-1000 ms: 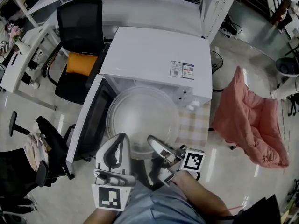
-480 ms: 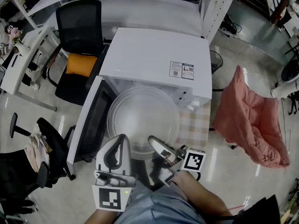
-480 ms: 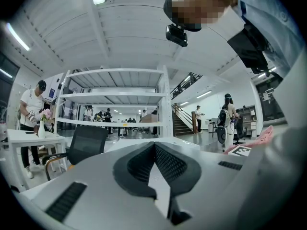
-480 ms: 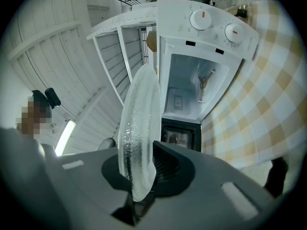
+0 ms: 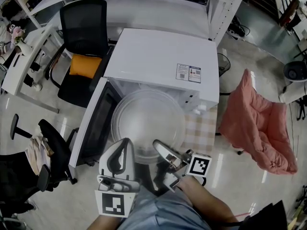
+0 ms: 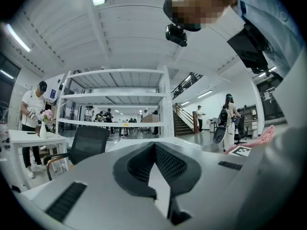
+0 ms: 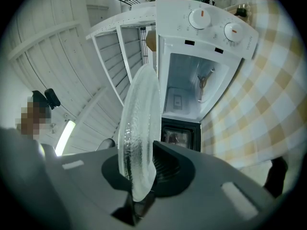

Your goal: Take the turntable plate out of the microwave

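The clear glass turntable plate (image 5: 147, 121) hangs level in front of the white microwave's (image 5: 163, 56) open cavity, outside it. My right gripper (image 5: 157, 145) is shut on the plate's near rim. In the right gripper view the plate (image 7: 141, 109) appears edge-on, pinched between the dark pads of the right gripper (image 7: 141, 171), with the empty cavity (image 7: 192, 87) behind it. My left gripper (image 5: 125, 142) sits just left of the right one, at the plate's near-left edge and not holding it. In the left gripper view the left gripper (image 6: 154, 150) has its tips together and nothing between them.
The microwave door (image 5: 96, 123) stands swung out to the left. A checked cloth (image 5: 201, 128) covers the table under the microwave. A black chair with an orange cushion (image 5: 84, 63) is at the left, another black chair (image 5: 48, 150) nearer, and a pink draped seat (image 5: 259, 123) at the right.
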Available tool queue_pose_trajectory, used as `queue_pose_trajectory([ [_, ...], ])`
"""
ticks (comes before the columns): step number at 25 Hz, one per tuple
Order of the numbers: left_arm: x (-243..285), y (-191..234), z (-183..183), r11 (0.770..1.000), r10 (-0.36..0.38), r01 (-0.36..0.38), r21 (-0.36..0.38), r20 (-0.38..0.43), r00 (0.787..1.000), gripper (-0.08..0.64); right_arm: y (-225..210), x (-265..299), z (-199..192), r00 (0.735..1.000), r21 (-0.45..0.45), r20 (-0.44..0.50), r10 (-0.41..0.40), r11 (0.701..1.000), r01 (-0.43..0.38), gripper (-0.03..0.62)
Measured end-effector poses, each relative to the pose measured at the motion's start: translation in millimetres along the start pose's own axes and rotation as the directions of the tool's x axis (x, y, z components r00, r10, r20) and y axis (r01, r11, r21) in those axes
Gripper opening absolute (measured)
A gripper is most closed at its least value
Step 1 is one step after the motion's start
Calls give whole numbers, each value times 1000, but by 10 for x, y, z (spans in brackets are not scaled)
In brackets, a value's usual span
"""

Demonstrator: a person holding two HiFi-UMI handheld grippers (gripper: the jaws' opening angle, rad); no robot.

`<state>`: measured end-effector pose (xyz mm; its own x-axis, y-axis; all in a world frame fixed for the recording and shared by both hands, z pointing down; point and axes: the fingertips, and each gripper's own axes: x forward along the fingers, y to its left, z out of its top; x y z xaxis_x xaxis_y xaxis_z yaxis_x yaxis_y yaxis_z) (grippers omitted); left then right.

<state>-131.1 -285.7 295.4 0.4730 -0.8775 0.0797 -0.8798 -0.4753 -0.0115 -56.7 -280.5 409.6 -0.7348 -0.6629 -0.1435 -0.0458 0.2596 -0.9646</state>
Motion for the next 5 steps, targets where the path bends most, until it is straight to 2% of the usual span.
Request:
queue_pose_trajectory([
  [5,-10,8,-19,1000,4,-4,1,-8,1000,6,-8,10,3,1000,0,-2,-1,1000,1,41],
])
